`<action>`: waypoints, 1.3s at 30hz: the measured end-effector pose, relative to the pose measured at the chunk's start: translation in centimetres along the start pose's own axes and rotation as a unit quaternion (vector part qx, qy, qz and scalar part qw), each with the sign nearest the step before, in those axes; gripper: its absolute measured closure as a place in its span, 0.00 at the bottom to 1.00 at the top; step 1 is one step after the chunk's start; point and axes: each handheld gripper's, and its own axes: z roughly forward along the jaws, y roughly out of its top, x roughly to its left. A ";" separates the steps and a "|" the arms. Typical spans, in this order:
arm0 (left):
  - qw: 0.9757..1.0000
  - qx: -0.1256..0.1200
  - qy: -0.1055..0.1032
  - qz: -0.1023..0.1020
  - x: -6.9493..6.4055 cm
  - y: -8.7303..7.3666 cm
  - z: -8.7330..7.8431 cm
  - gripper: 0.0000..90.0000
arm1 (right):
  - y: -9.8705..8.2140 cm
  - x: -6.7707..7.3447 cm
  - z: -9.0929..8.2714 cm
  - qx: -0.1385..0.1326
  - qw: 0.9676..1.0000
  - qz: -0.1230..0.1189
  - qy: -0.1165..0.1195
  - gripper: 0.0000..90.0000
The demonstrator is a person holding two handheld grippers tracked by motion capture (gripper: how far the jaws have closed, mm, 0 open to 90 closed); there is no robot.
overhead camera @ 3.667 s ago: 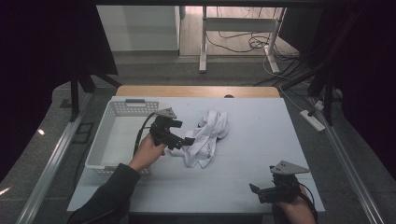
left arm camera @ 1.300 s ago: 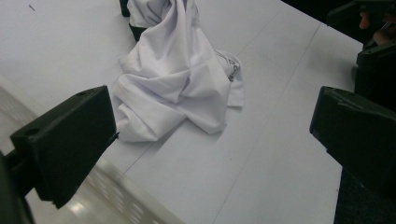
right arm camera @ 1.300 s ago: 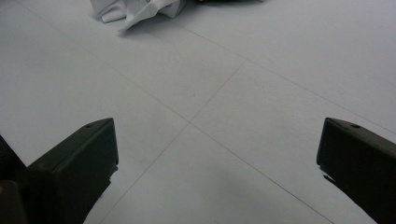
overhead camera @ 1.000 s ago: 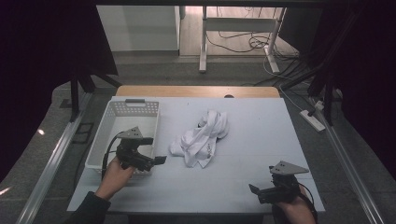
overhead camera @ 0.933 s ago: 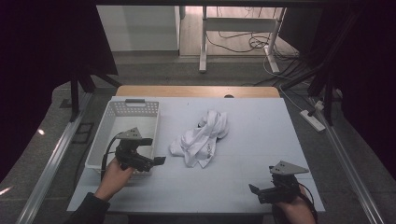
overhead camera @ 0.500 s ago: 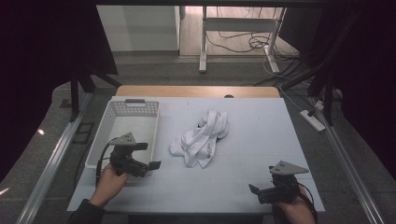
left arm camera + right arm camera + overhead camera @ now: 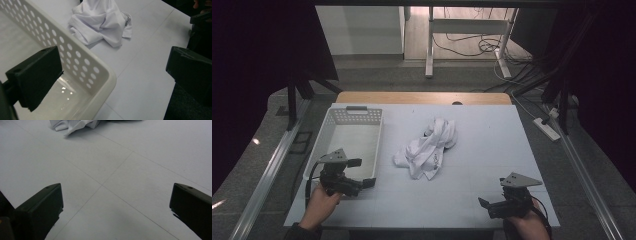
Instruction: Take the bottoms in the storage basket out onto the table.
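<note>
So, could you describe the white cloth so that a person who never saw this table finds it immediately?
Start at the pale table and find the white perforated basket along its left side. Just right of that basket, near the table's middle, lies the white cloth, apart from both grippers. It is the one soft, crumpled heap, with a little dark lettering on one fold.
</note>
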 end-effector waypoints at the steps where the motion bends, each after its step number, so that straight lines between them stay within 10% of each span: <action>1: 1.000 -0.001 0.001 -0.001 0.0 -0.1 -0.2 0.00 | 0.0 0.0 0.0 0.000 1.000 0.000 0.000 0.00; 39: 0.998 -0.009 0.048 -0.043 -1.7 -6.1 -5.7 0.00 | 0.0 0.1 0.1 0.006 1.000 -0.006 -0.002 0.00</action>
